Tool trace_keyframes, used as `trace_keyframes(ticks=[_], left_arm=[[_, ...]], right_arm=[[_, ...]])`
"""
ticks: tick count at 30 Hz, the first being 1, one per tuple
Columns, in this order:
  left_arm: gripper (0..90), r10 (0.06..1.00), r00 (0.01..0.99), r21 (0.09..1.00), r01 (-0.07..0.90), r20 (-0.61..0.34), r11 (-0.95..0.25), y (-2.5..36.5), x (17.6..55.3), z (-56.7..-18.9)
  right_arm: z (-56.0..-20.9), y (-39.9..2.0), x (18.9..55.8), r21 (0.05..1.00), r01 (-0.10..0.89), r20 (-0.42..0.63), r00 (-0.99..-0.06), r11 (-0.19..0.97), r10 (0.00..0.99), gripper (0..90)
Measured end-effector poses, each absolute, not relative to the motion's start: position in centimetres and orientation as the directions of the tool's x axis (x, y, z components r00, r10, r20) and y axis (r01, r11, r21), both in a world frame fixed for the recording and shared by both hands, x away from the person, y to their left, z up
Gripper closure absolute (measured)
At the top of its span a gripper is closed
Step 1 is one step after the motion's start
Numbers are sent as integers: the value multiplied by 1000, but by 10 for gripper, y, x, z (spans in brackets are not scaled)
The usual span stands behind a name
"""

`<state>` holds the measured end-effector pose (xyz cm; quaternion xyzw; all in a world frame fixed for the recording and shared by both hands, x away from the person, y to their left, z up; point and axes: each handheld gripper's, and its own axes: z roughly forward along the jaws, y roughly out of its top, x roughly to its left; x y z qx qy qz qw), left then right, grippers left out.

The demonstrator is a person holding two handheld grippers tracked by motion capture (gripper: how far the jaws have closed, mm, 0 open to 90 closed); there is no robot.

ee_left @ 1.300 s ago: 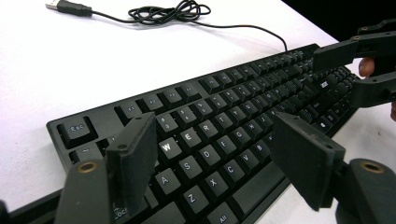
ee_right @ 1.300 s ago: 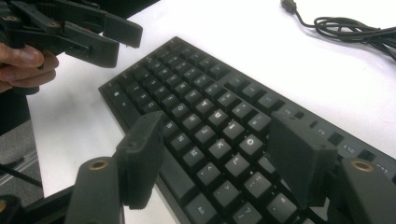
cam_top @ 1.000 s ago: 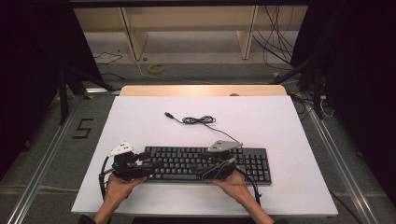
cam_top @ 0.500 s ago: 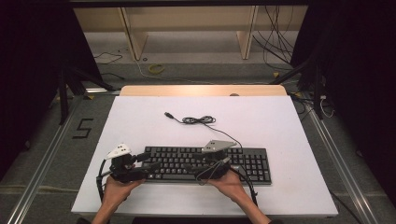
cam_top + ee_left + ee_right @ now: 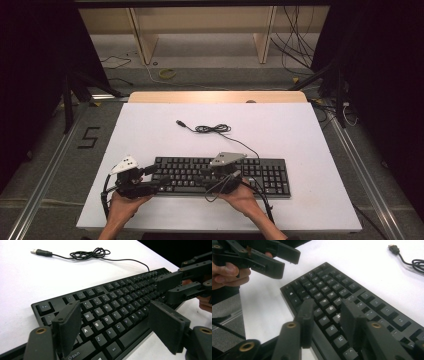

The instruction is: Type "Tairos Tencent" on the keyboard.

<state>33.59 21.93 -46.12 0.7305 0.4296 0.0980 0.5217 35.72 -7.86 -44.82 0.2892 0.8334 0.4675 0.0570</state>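
1. A black keyboard [image 5: 220,176] lies along the white table's [image 5: 300,135] near edge.
2. The left gripper [image 5: 152,179] hovers, jaws wide apart, over its left end.
3. The right gripper [image 5: 216,186], whose jaws have just been closing, stands half-apart above the middle keys, likely poised to press.
4. The USB cable [image 5: 212,129] lies coiled behind, unplugged.

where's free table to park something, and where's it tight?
Free: the table right of the cable, the left strip between cable and table edge, and right of the keyboard. Tight: the near edge, where the left gripper and right gripper sit at the keyboard's front.
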Motion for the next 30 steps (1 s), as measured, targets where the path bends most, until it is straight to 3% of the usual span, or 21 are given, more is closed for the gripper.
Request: trace_keyframes(ticks=[13, 30], left_arm=[[269, 731, 603, 844, 531, -319, -70, 224, 333, -462], [269, 735, 597, 841, 536, -322, -67, 229, 328, -462]], right_arm=[[-460, -65, 353, 778, 436, 178, -844, 453, 506, 884], [-478, -52, 350, 731, 439, 143, -847, 522, 512, 900]])
